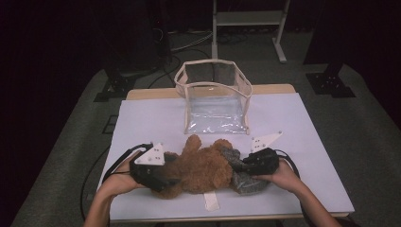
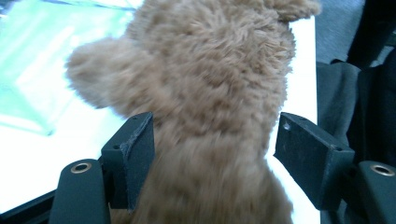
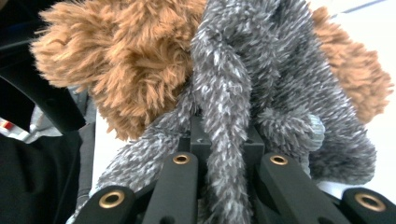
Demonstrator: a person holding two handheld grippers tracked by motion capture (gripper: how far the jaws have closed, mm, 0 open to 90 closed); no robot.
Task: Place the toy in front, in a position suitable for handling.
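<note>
High view is showing the brown plush teddy bear [image 1: 204, 169] lying at table centre, clear plastic pouch [image 1: 215, 97] at twelve o'clock holding nothing visible. Left gripper [image 2: 212, 154] is straddling brown fur, partly open, left pad touching. Right gripper [image 3: 227, 144] is pinching grey fuzzy cloth [image 3: 261, 93] tight.

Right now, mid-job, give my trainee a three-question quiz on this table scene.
1. True or false: the right claw is shut on the grey furry fabric.
2. What stands behind the brown plush teddy bear? A) clear plastic bag with beige trim B) metal bucket C) cardboard box
3. What is between the left claw pads?

Key
1. True; a grey fold is pinched between its jaws.
2. A, the clear plastic bag with beige trim.
3. The bear's brown fur; the left pad touches it, the other stands apart.
</note>
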